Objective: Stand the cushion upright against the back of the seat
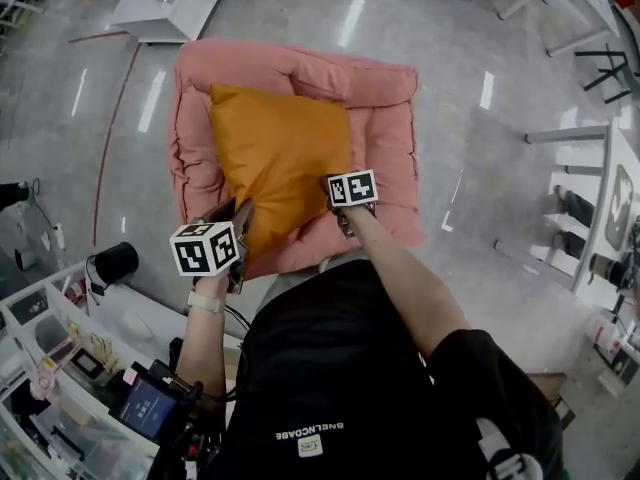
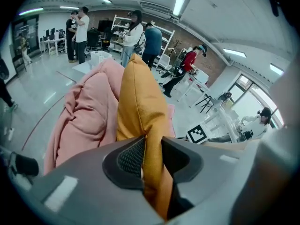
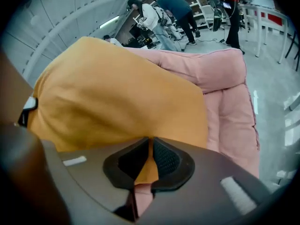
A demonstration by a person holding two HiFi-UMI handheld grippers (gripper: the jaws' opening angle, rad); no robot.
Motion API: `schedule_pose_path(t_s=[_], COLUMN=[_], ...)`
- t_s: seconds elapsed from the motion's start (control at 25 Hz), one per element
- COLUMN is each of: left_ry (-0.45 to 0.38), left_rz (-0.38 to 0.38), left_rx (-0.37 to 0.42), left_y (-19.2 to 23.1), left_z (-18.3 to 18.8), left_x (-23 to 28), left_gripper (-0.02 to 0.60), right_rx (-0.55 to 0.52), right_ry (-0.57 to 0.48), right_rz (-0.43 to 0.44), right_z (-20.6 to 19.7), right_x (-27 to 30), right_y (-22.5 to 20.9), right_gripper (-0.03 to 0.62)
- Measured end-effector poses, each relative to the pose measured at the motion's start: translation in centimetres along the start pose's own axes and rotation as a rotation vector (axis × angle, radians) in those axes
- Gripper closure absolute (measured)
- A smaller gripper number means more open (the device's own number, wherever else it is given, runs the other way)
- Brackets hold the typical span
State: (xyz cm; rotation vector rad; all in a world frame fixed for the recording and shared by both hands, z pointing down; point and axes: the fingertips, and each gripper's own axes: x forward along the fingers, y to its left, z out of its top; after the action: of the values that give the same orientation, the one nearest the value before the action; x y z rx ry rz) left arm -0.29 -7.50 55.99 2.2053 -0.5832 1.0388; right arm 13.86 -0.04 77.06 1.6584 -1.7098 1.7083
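Note:
An orange cushion (image 1: 278, 158) lies tilted on the pink padded seat (image 1: 390, 148), its far edge toward the seat's raised back (image 1: 300, 68). My left gripper (image 1: 240, 218) is shut on the cushion's near left corner; in the left gripper view the orange fabric (image 2: 143, 102) runs between the jaws. My right gripper (image 1: 345, 216) is shut on the near right edge, a fold of orange cloth (image 3: 149, 165) pinched between its pads. In the right gripper view the cushion (image 3: 117, 102) fills the left half, with the pink seat (image 3: 234, 107) beyond it.
The seat stands on a glossy grey floor. A cluttered bench (image 1: 60, 388) with a small screen is at the lower left. White tables and frames (image 1: 590, 198) stand to the right. Several people (image 2: 136, 36) stand by shelves in the background.

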Motion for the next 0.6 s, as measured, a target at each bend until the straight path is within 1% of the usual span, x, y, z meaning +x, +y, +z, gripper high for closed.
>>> schedule_pose_path(t_s=[0.04,0.08,0.16,0.28,0.4,0.48,0.6], left_ry=[-0.012,-0.022,-0.036,-0.059,-0.1,-0.118,-0.13], left_rz=[0.004,0.01,0.033,0.066,0.091,0.113,0.145], left_rx=[-0.017,-0.03,-0.044,-0.048,-0.054,-0.066,-0.076], left_y=[0.0,0.1,0.7,2.2,3.7,4.6,5.6], left_z=[0.0,0.1,0.6,1.7,3.5,4.2,4.3], left_x=[-0.6,-1.1,-1.9,-3.3,-4.8,-5.6,-6.1], left_gripper=[0.463,0.467,0.469,0.471,0.476,0.479,0.483], right_rx=[-0.017,-0.036,-0.056,-0.02,-0.026,-0.046,-0.103], right_ry=[0.004,0.007,0.01,0.008,-0.016,-0.017,-0.001], right_rz=[-0.004,-0.012,-0.005,0.054,0.092,0.093,0.081], right_z=[0.2,0.4,1.0,2.0,3.0,3.5,3.6], right_x=[0.2,0.5,1.1,2.0,2.7,3.1,3.4], right_y=[0.8,1.5,2.8,5.1,7.9,9.3,10.2], right_gripper=[0.593,0.605,0.605,0.606,0.608,0.608,0.608])
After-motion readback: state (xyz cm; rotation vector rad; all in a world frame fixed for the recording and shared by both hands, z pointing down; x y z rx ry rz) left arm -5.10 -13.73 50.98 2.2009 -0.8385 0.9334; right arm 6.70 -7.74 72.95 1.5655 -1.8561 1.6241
